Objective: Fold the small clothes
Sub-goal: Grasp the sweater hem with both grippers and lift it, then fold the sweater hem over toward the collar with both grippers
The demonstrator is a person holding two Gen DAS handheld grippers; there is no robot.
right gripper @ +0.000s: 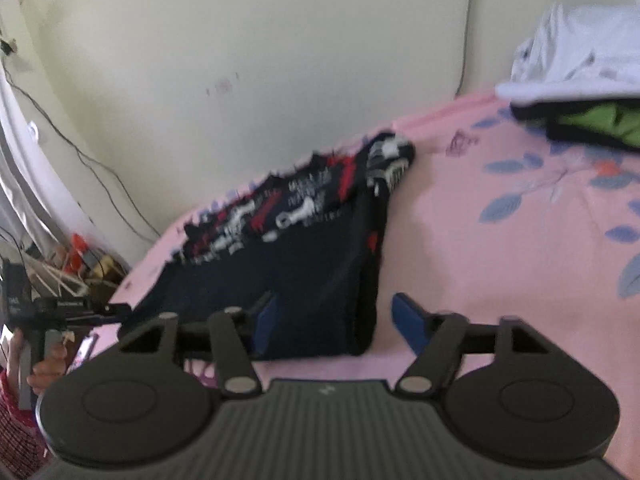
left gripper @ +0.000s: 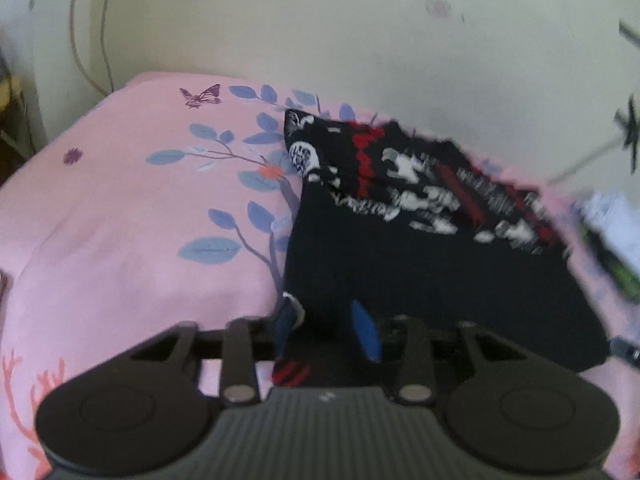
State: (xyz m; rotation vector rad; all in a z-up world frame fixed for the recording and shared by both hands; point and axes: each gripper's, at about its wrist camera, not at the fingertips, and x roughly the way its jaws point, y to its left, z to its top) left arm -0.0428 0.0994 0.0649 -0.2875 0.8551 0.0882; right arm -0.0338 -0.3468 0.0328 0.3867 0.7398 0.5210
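A small black garment (left gripper: 420,264) with a white and red print lies on the pink floral bedsheet (left gripper: 120,208), its far part folded over so the print shows. My left gripper (left gripper: 326,330) is open over the garment's near left corner, blue fingers (left gripper: 365,330) astride the cloth edge. In the right wrist view the same garment (right gripper: 288,264) lies left of centre. My right gripper (right gripper: 338,326) is open at its near right corner, one blue finger (right gripper: 267,318) over the cloth, the other on the sheet (right gripper: 500,248).
A pile of white, black and green clothes (right gripper: 576,92) sits at the far right of the bed. A cream wall (right gripper: 260,60) with hanging cables stands right behind the bed. Clutter (right gripper: 76,268) lies on the floor to the left.
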